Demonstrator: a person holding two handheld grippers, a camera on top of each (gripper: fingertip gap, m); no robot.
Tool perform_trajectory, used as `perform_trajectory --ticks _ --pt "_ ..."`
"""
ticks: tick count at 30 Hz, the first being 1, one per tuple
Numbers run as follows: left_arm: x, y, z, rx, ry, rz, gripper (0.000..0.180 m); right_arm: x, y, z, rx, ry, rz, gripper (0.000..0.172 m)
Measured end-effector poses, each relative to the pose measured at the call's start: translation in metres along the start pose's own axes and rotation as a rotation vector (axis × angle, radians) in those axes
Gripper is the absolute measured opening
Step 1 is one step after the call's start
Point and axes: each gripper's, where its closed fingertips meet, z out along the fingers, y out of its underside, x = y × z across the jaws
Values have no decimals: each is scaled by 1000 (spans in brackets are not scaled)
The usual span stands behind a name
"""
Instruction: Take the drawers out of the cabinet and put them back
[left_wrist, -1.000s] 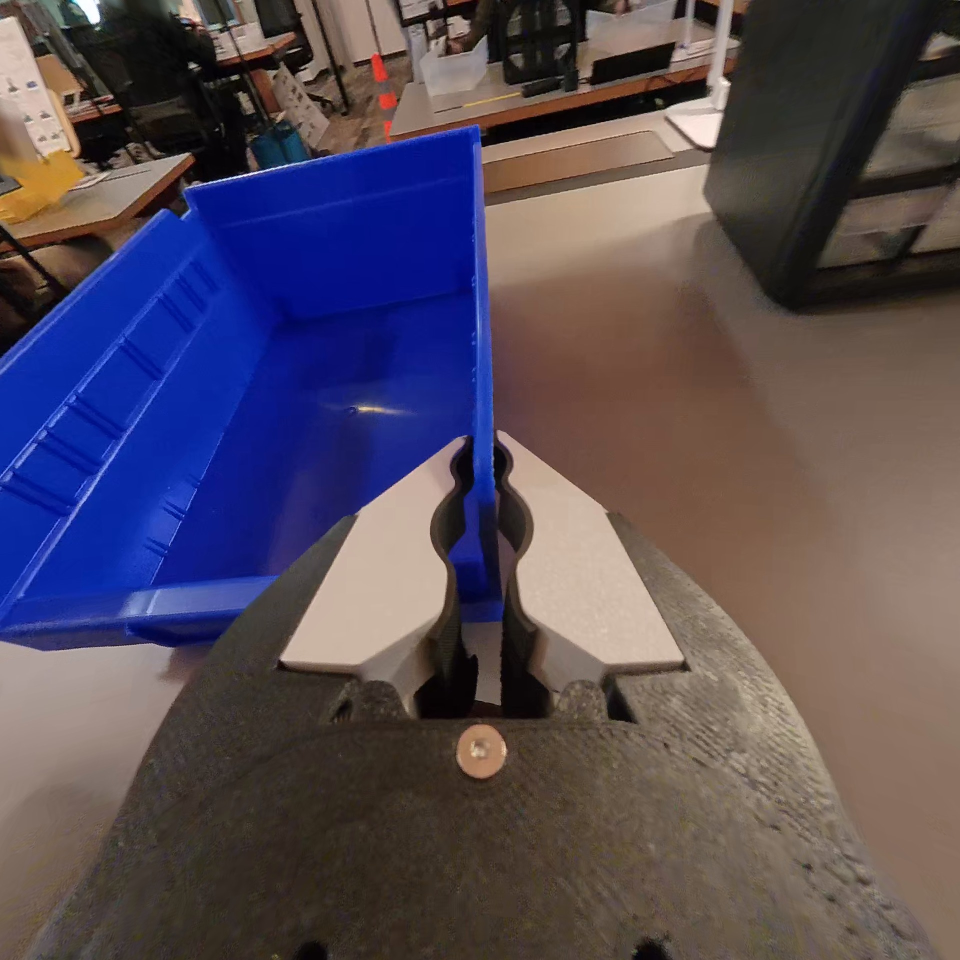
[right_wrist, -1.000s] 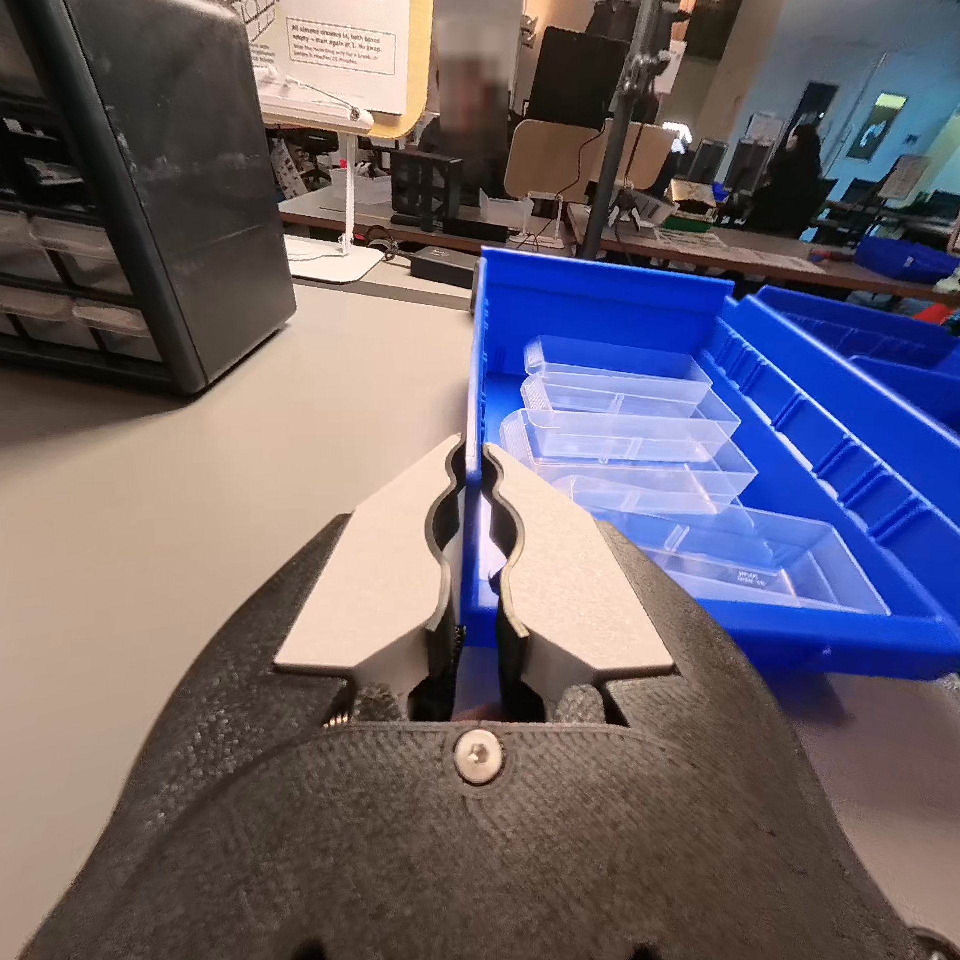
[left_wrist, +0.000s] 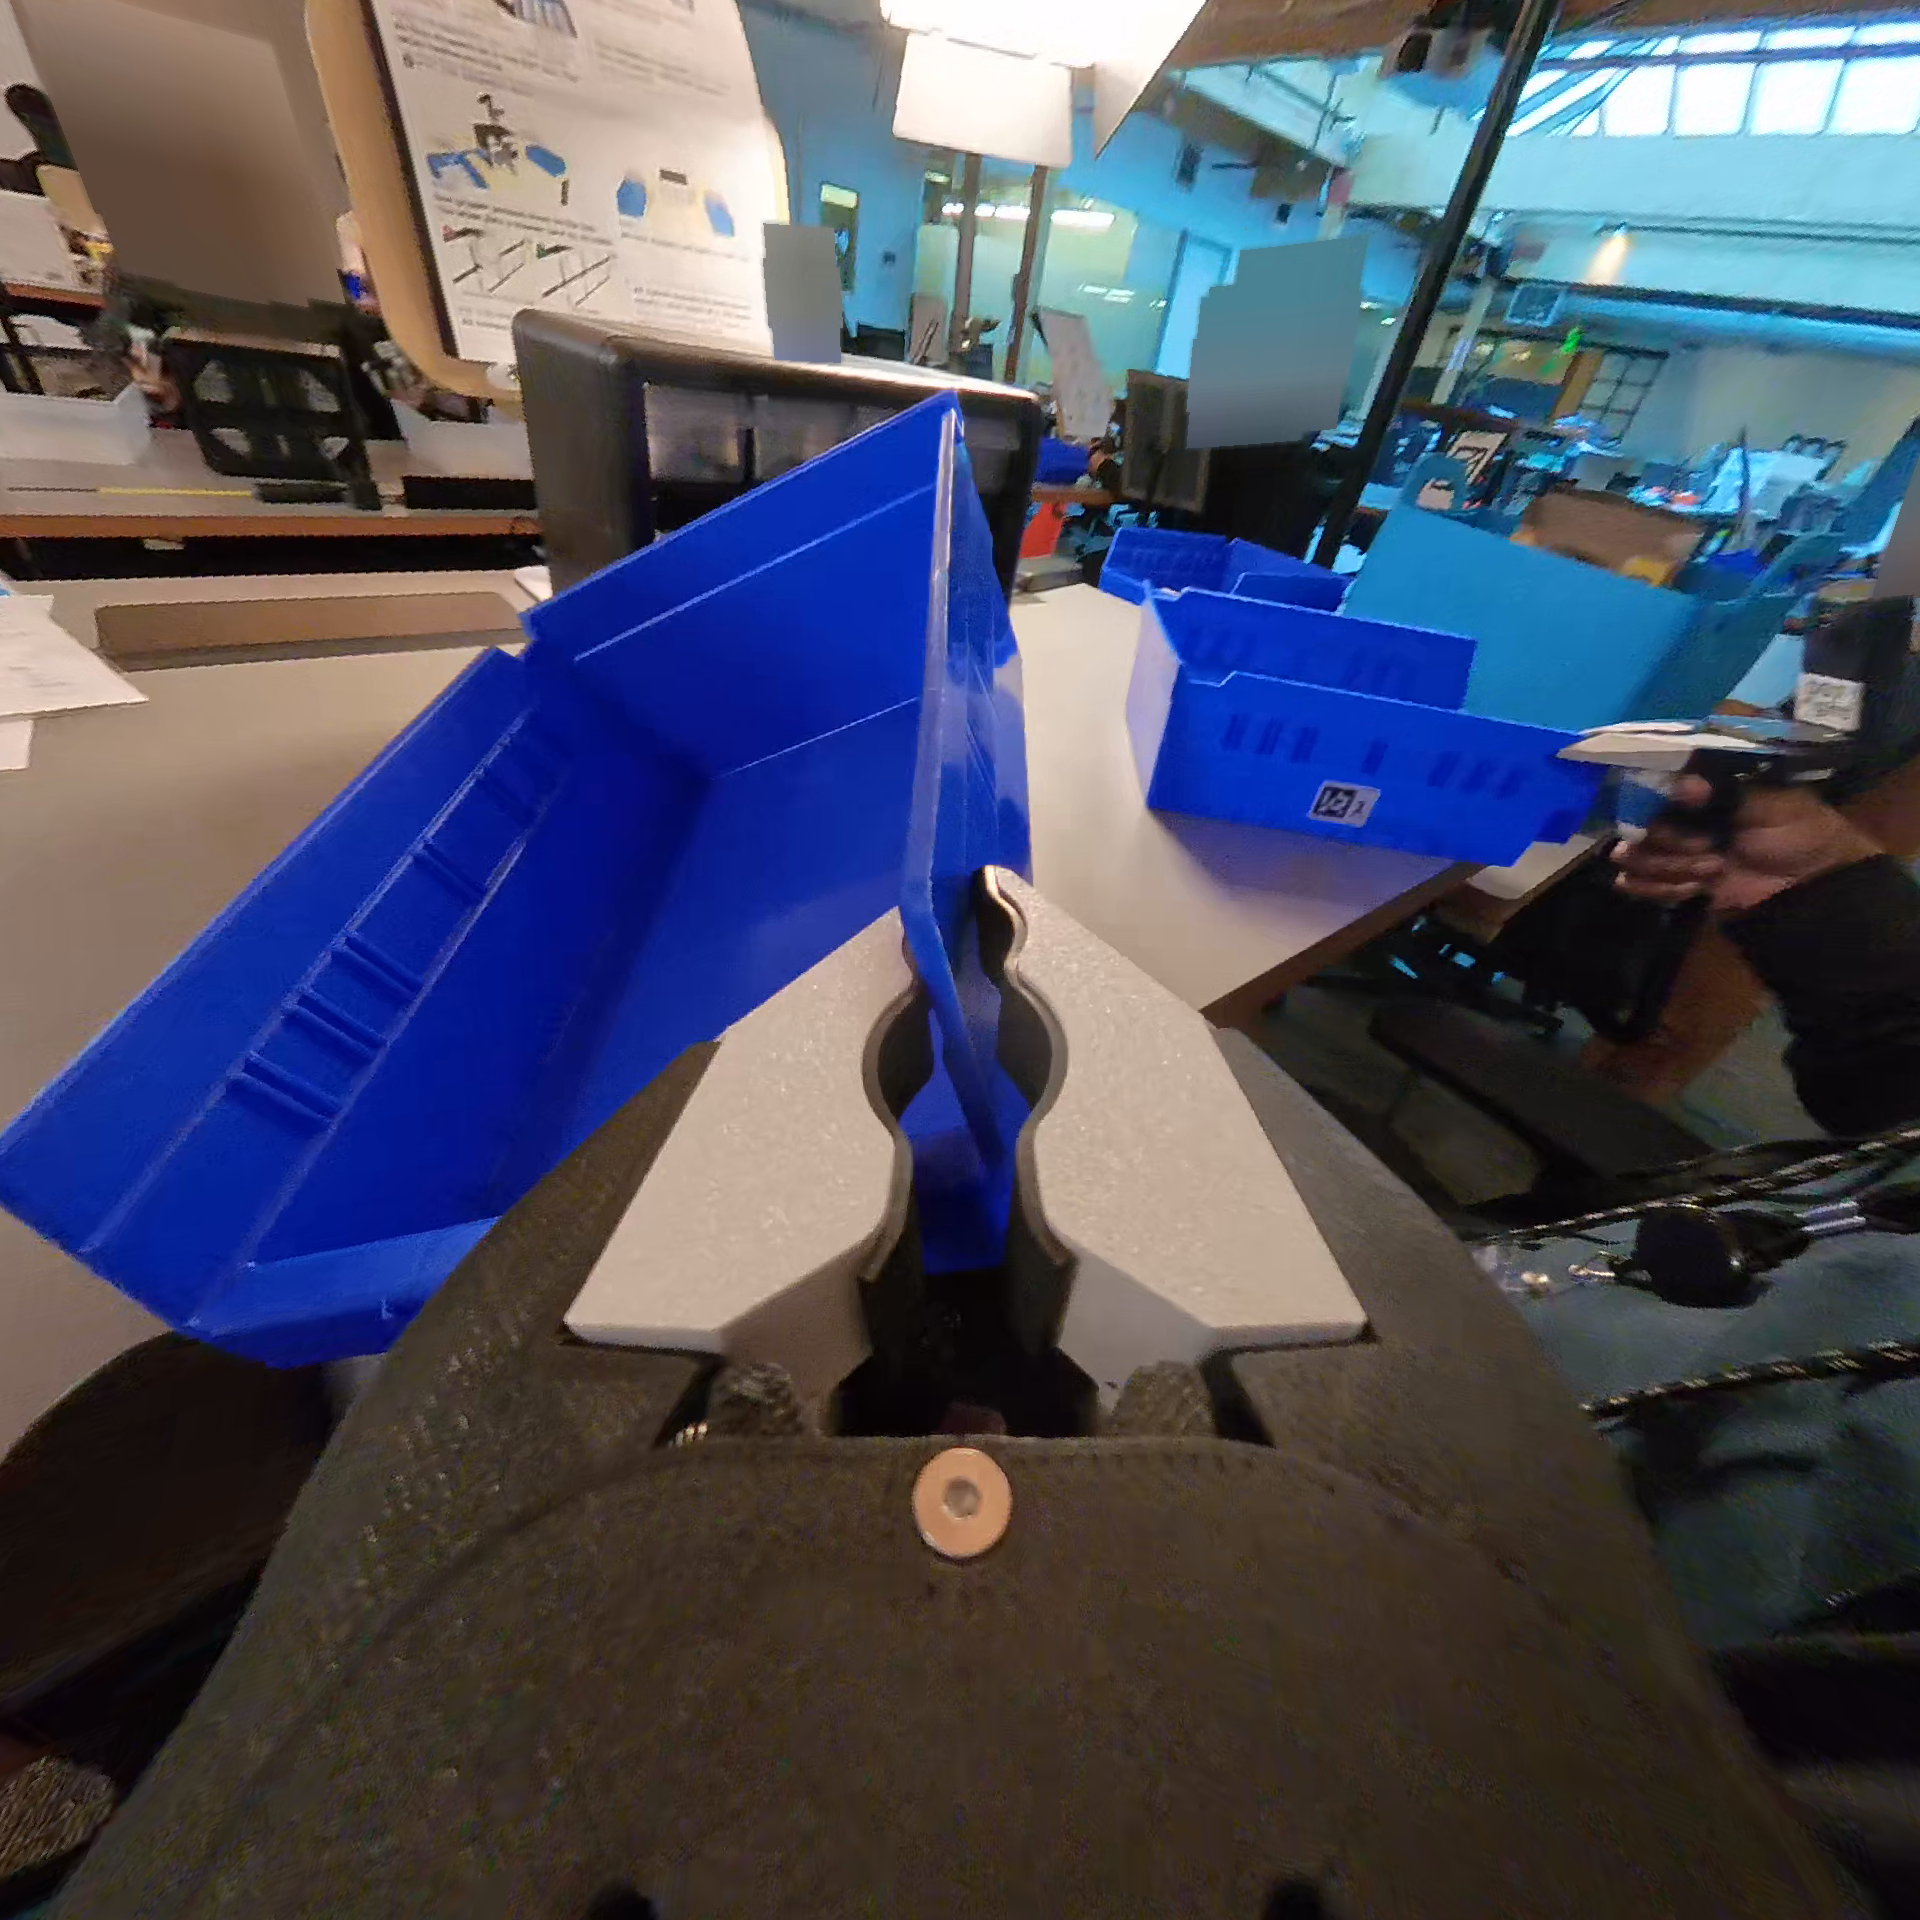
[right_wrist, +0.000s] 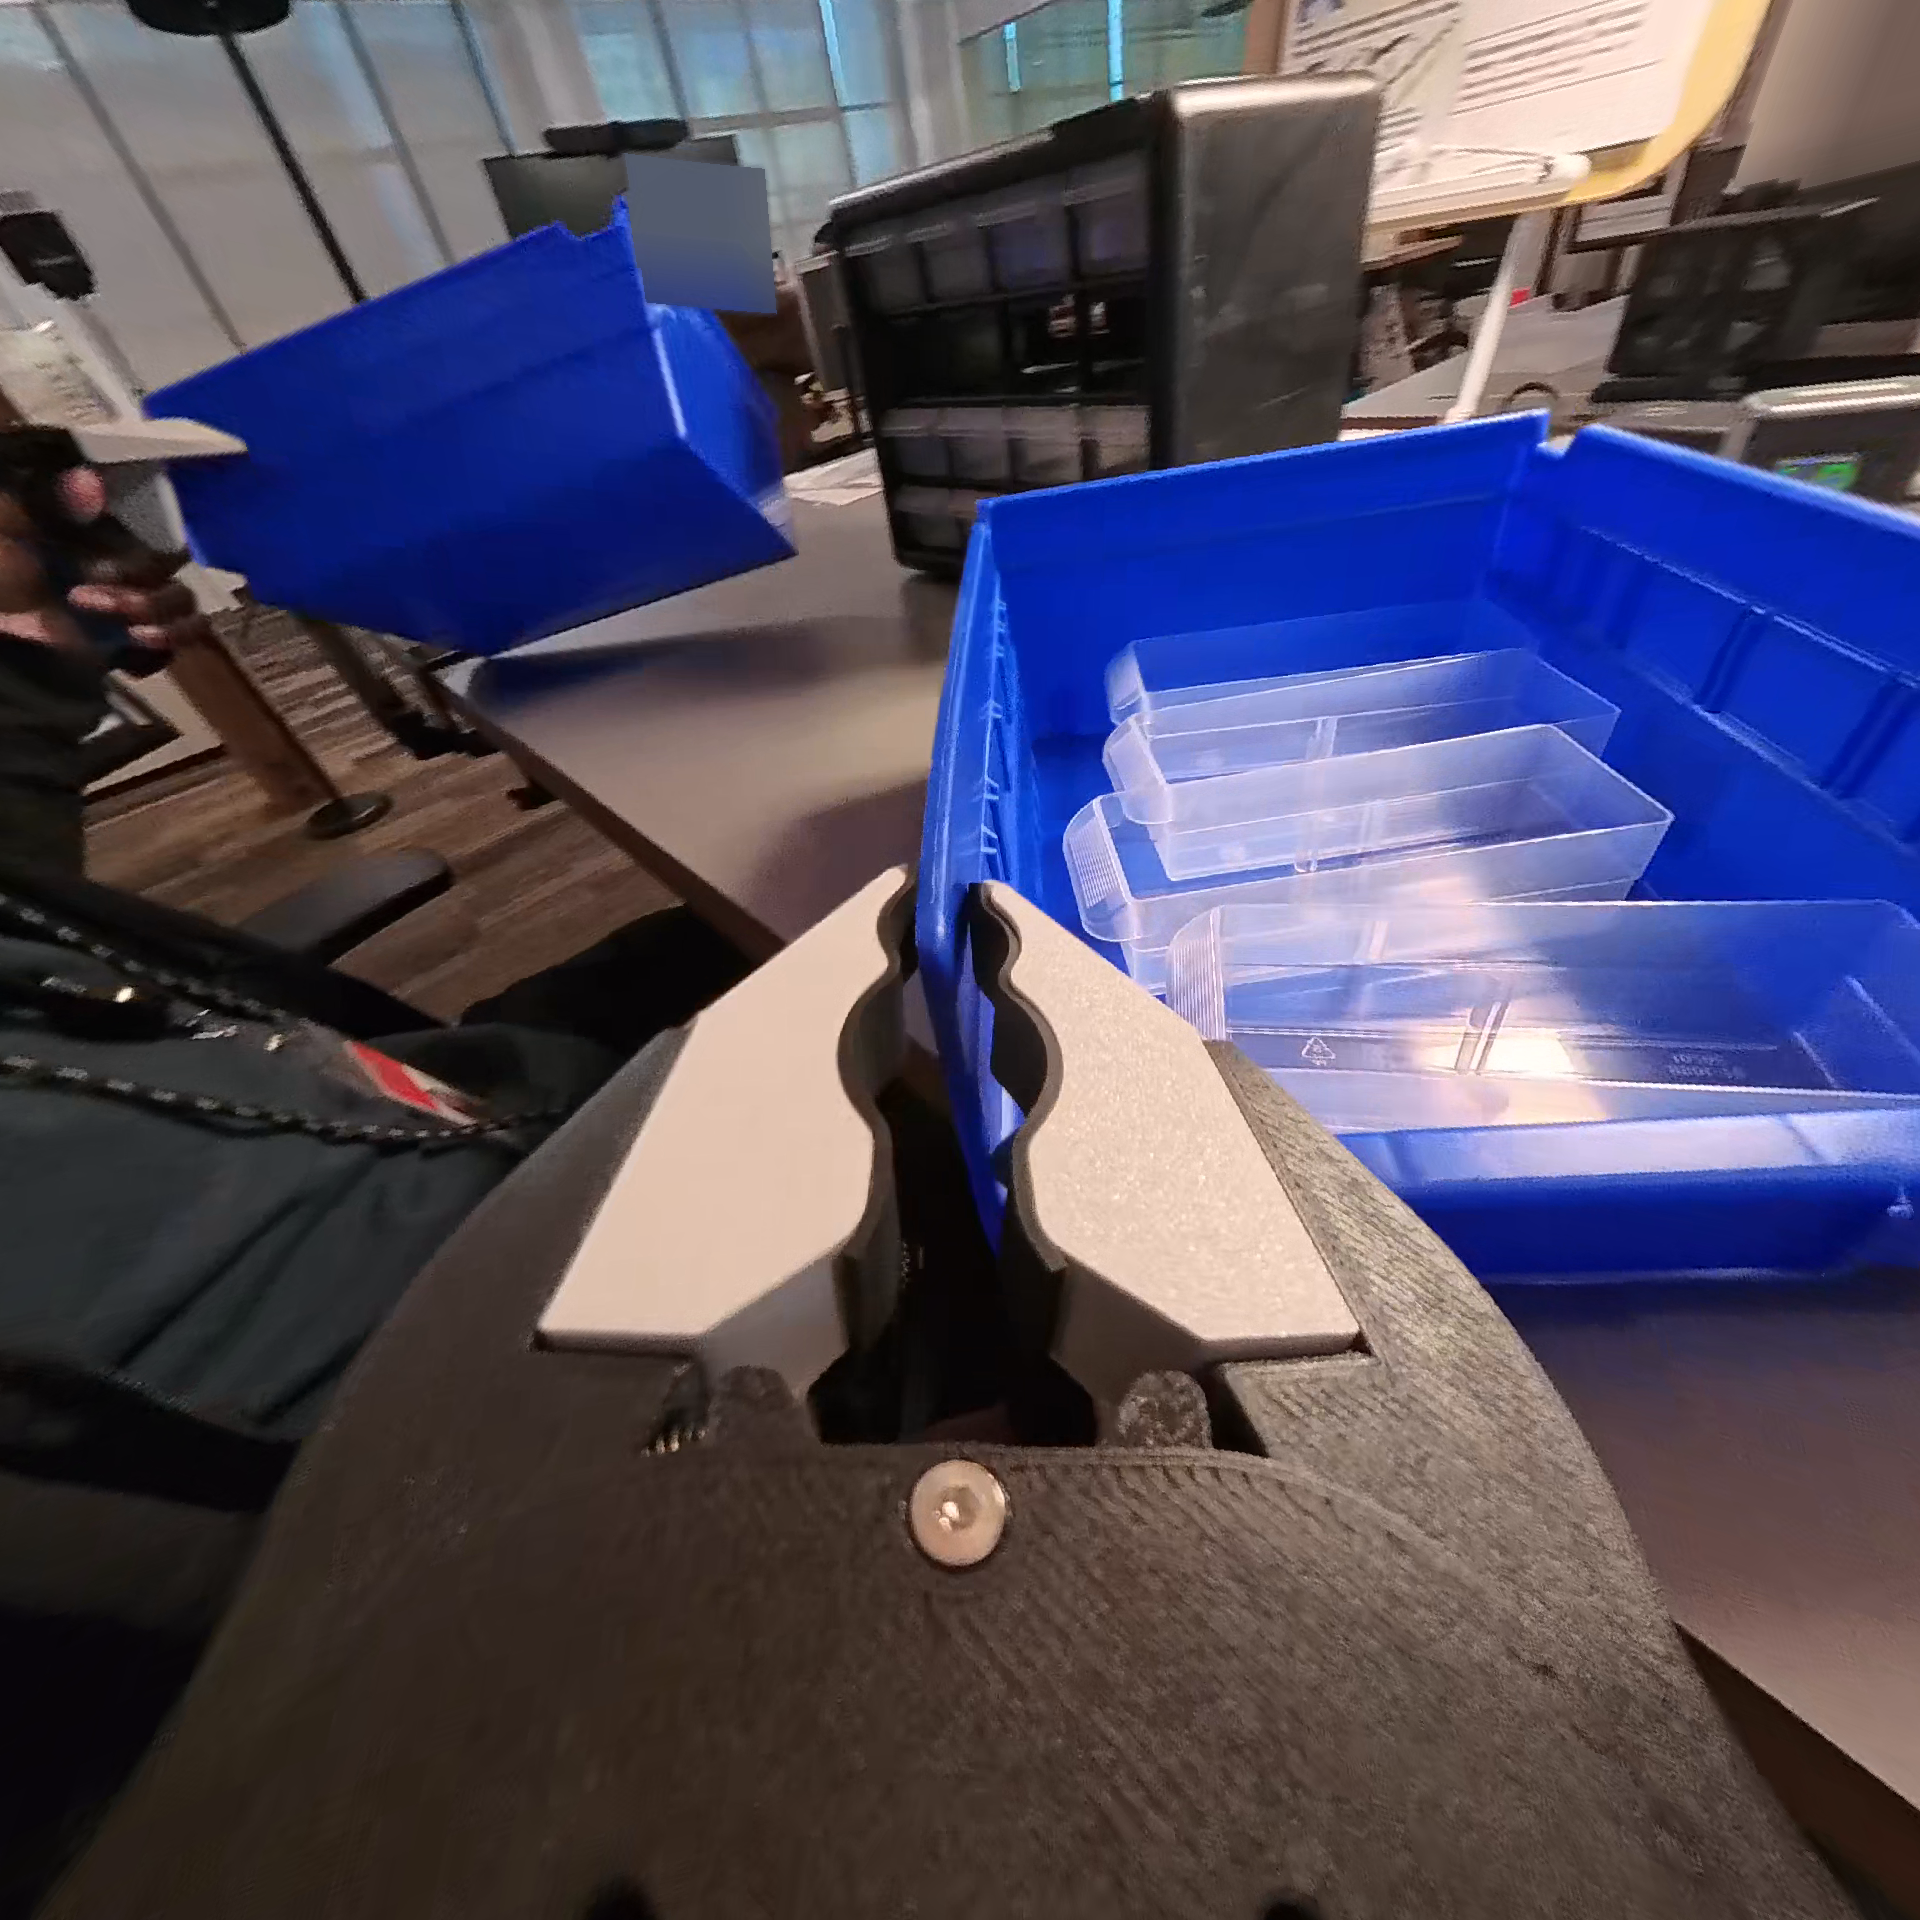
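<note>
Empty blue bin (left_wrist: 499, 935), flat on the table (left_wrist: 156, 831) a second ago, now lifted clear of it and tipped steeply, side wall clamped in the left gripper (left_wrist: 961, 904). Second blue bin (right_wrist: 1299, 540) with the clear drawers (right_wrist: 1403, 810) now swung round and tilted, nearer the table edge, wall pinched between the right gripper (right_wrist: 940, 899) pads. Black cabinet (right_wrist: 1122, 312), formerly off to the side, now straight ahead behind both bins. Clear drawers slightly shifted inside their bin.
</note>
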Motion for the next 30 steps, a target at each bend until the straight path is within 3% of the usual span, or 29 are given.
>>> perform_trajectory --ticks 13,30 --pt "33 -37 -14 125 126 83 1 -67 4 52 -96 -288 -83 15" --pt "71 -80 -16 216 158 186 1 -146 5 121 -148 -630 -172 10"
